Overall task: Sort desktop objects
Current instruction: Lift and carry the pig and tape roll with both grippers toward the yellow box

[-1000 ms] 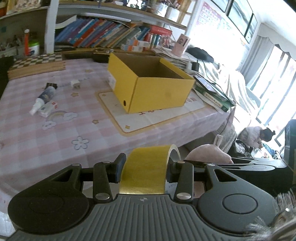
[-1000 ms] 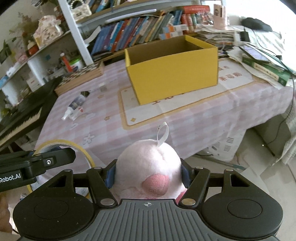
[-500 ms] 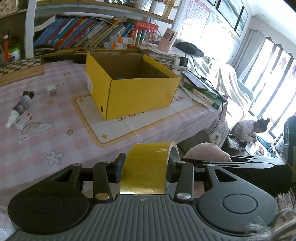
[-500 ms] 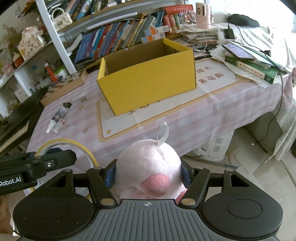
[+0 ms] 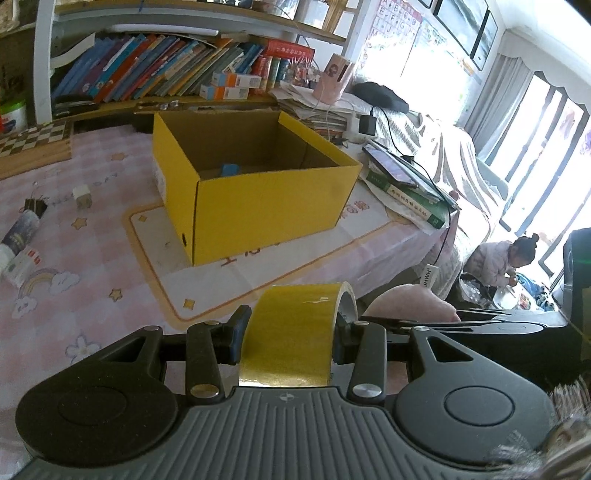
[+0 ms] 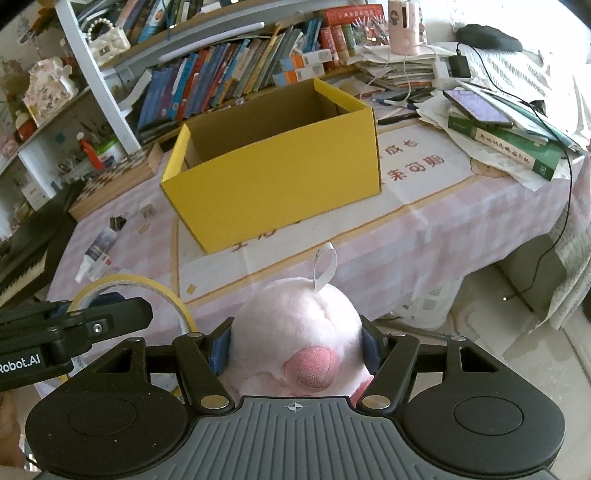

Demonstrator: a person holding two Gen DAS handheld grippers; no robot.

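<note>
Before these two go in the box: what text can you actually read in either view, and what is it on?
"Robot.AI": on the left gripper body, right wrist view.
Red characters on the desk mat: upside down, not reliably legible.
Green book spine, shelf book spines, wall alphabet chart, plush tag: too small or blurred.

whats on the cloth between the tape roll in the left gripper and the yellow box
Only the cream printed mat, on which the yellow box stands; nothing else before the tape roll, in the left wrist view.

Layout around the open yellow cardboard box (image 5: 258,192)

The box stands on a pale printed paper mat (image 5: 236,273) on the surface (image 5: 85,295). Left of the box lie a small cube (image 5: 82,196), a black binder clip (image 5: 35,206) and a white tube (image 5: 14,238). Right of it, a stack of green books (image 5: 406,192); behind it, a bookshelf (image 5: 166,74). Inside sits a small blue object (image 5: 231,170).
</note>
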